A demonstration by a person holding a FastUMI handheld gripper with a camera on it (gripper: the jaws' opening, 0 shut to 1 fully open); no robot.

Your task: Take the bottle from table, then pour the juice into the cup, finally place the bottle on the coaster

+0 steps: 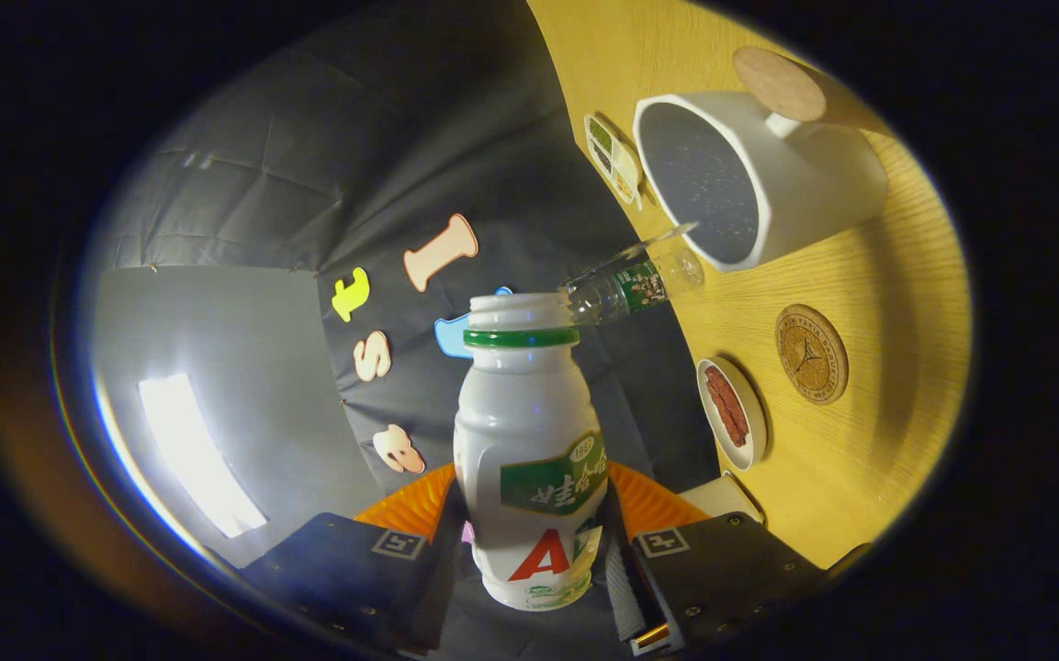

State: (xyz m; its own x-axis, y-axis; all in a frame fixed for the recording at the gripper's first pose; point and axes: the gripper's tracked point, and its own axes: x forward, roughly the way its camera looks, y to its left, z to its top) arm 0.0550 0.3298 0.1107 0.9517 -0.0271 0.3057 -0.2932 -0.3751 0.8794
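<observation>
Bottle point(529, 459): white, green-collared, uncapped, clamped at its lower body between both fingers of the gripper point(529, 560). Its long axis runs along the fingers, mouth pointing to 12 o'clock. The view is rolled hard, so the counter point(869, 459) stands as a wall at 3 o'clock. The white cup point(749, 184) lies at 1 o'clock, its opening facing the bottle but well apart from the mouth. The cork coaster point(811, 353) sits at 2 o'clock. Judgement: pour not begun.

A red letter "A" on the white bottle point(529, 459)
</observation>
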